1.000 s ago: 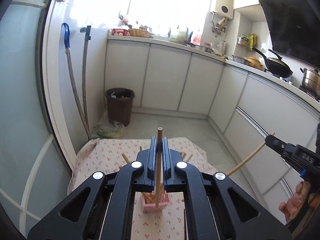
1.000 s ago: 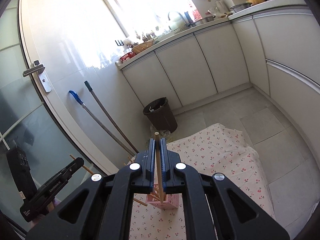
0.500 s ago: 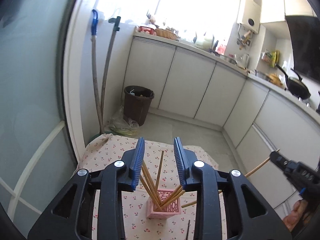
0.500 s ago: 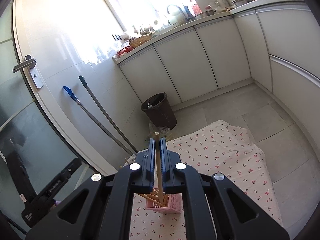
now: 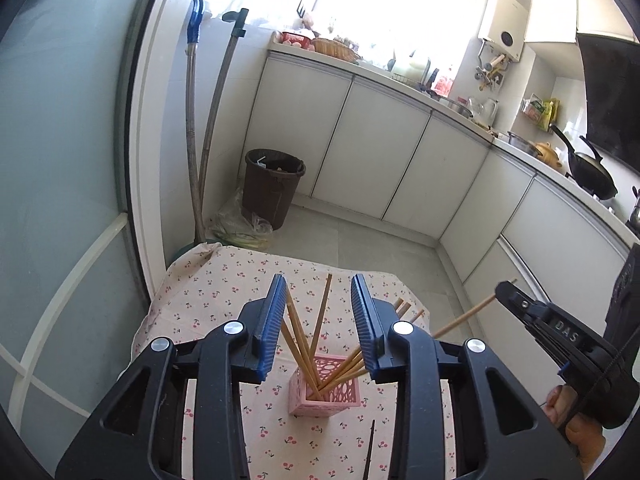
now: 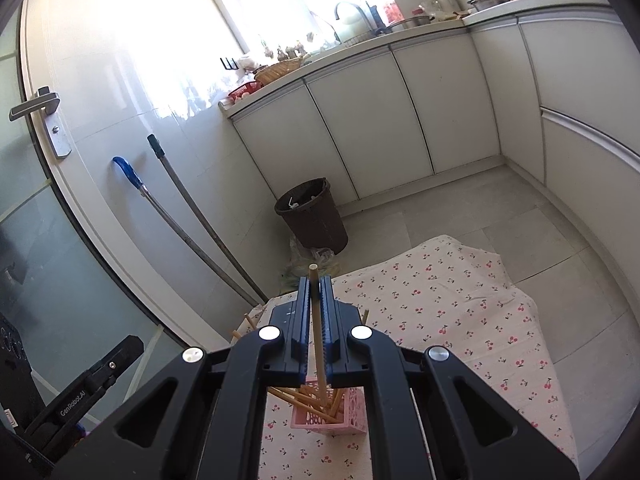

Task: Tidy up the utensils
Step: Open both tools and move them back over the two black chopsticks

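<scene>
A pale cream tablecloth [image 5: 224, 280] printed with small red cherries fills the lower middle of the left wrist view. At its centre stands a pink lattice-cut holder [image 5: 326, 394] with tan wooden chopsticks [image 5: 304, 332]. The left gripper [image 5: 320, 320] is black with blue ribbed pads; the right gripper [image 6: 315, 328] has the same colours. A dark brown bin [image 6: 314, 216] sits mid-frame against white cabinets [image 6: 360, 120], the floor is grey tile, and a mop handle [image 5: 195, 20] at upper left has a blue grip

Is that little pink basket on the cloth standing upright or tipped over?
Upright. The pink basket stands on its base on the cherry-print cloth, open top facing up, with several wooden chopsticks leaning out of it.
</scene>
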`<state>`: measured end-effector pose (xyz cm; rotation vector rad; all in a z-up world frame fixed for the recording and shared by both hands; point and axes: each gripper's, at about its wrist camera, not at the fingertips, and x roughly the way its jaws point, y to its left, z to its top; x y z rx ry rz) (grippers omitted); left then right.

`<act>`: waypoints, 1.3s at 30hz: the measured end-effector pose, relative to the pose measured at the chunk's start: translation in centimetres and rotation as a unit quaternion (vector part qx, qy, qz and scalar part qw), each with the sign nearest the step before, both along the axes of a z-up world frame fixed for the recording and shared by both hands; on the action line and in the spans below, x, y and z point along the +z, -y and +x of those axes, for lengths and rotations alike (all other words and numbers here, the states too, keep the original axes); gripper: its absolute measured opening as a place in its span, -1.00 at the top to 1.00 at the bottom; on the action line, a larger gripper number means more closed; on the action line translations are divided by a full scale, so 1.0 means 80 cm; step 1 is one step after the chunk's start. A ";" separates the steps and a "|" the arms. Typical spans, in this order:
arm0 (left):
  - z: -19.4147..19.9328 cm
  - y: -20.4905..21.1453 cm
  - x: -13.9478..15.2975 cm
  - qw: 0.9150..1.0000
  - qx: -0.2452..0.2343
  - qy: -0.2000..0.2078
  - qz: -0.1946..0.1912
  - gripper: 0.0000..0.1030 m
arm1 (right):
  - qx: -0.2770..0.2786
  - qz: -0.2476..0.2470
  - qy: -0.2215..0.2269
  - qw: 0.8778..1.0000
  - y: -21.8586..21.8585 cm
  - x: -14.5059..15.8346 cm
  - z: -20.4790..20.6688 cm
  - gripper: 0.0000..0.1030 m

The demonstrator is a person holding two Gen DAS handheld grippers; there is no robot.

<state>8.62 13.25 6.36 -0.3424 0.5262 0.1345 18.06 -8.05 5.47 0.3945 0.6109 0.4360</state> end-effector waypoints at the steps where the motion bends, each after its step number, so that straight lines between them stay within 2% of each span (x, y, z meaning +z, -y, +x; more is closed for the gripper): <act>1: 0.001 0.003 -0.002 1.000 -0.004 -0.004 0.004 0.36 | 0.002 -0.001 -0.009 1.000 -0.004 -0.005 0.002 0.80; 3: 0.003 0.007 -0.006 1.000 -0.010 -0.009 0.009 0.36 | 0.008 -0.008 -0.011 1.000 -0.010 -0.009 0.002 0.64; 8: 0.002 0.024 -0.010 0.999 -0.028 -0.015 0.023 0.36 | 0.017 -0.050 0.001 0.999 -0.022 -0.008 -0.016 0.64; 12: 0.002 0.038 -0.018 0.998 -0.041 -0.026 0.037 0.31 | 0.023 -0.073 -0.012 0.997 -0.019 -0.018 -0.027 0.61; 13: 0.002 0.042 -0.021 0.998 -0.044 -0.032 0.041 0.28 | 0.022 -0.080 -0.018 0.996 -0.017 -0.022 -0.030 0.55; 15: 0.003 0.049 -0.030 0.996 -0.047 -0.048 0.050 0.23 | 0.019 -0.091 -0.025 0.995 -0.011 -0.032 -0.036 0.31; 17: 0.005 0.055 -0.040 0.995 -0.051 -0.066 0.055 0.15 | 0.014 -0.101 -0.036 0.994 -0.003 -0.042 -0.041 0.26; 20: 0.006 0.065 -0.056 0.992 -0.059 -0.090 0.064 0.08 | 0.003 -0.113 -0.054 0.992 0.014 -0.060 -0.049 0.00; 22: 0.005 0.070 -0.065 0.991 -0.063 -0.100 0.068 0.02 | -0.006 -0.130 -0.061 0.990 0.024 -0.071 -0.055 -0.04; 26: 0.004 0.086 -0.090 0.986 -0.080 -0.128 0.076 -0.14 | -0.017 -0.157 -0.078 0.984 0.040 -0.092 -0.065 -0.27; 31: 0.008 0.107 -0.117 0.979 -0.093 -0.155 0.092 -0.18 | -0.034 -0.188 -0.100 0.976 0.059 -0.116 -0.073 -0.31; 33: 0.011 0.114 -0.126 0.976 -0.102 -0.168 0.097 -0.28 | -0.038 -0.198 -0.109 0.973 0.065 -0.123 -0.073 -0.35; 35: 0.013 0.124 -0.139 0.972 -0.110 -0.183 0.096 -0.58 | -0.044 -0.203 -0.122 0.971 0.074 -0.134 -0.076 -0.49; 37: 0.017 0.131 -0.151 0.970 -0.111 -0.195 0.096 -0.67 | -0.055 -0.205 -0.141 0.967 0.090 -0.147 -0.079 -0.58; 39: 0.023 0.141 -0.167 0.963 -0.120 -0.215 0.106 -0.72 | -0.072 -0.200 -0.166 0.963 0.110 -0.163 -0.081 -0.73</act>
